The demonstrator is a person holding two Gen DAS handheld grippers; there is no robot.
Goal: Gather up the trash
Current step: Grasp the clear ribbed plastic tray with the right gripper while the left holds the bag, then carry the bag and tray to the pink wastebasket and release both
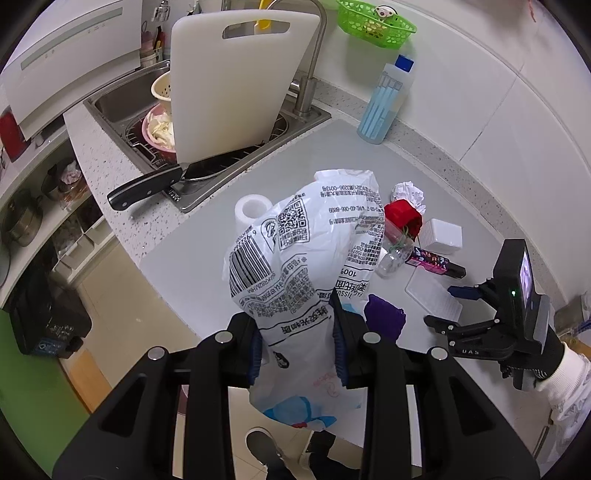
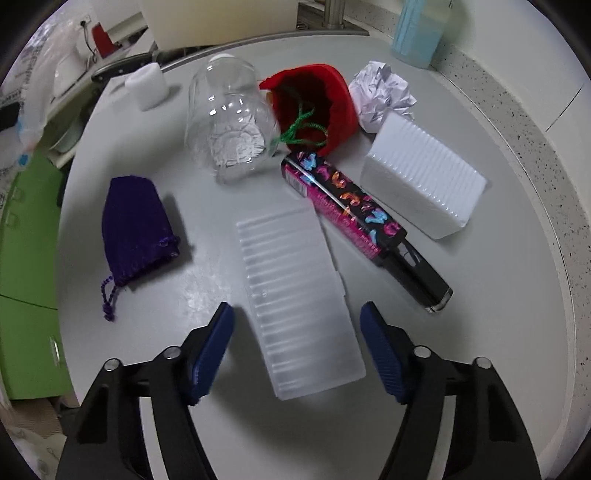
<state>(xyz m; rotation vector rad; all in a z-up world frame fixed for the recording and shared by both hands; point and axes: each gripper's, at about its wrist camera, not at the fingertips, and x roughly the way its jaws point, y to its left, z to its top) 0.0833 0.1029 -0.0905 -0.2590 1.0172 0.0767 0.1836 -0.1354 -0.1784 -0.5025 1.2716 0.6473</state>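
Note:
My left gripper [image 1: 297, 332] is shut on a white printed plastic bag [image 1: 306, 251] and holds it up over the counter's front edge. My right gripper [image 2: 297, 343] is open, its fingers on either side of the near end of a clear ribbed plastic tray [image 2: 295, 295] lying flat. Beyond it lie a black and pink box [image 2: 347, 210], a white ribbed box [image 2: 421, 181], a clear plastic bottle [image 2: 229, 118], a red pouch [image 2: 317, 103], crumpled paper [image 2: 380, 92] and a purple drawstring pouch [image 2: 136, 221]. The right gripper also shows in the left wrist view [image 1: 447, 306].
A grey mat [image 1: 184, 266] covers the counter. A sink [image 1: 118, 99] with a white cutting board [image 1: 229, 85], a knife [image 1: 147, 188] and bowls is at the back left. A tissue roll [image 1: 253, 206], a blue-capped bottle [image 1: 388, 103] and a green basket [image 1: 373, 22] stand around.

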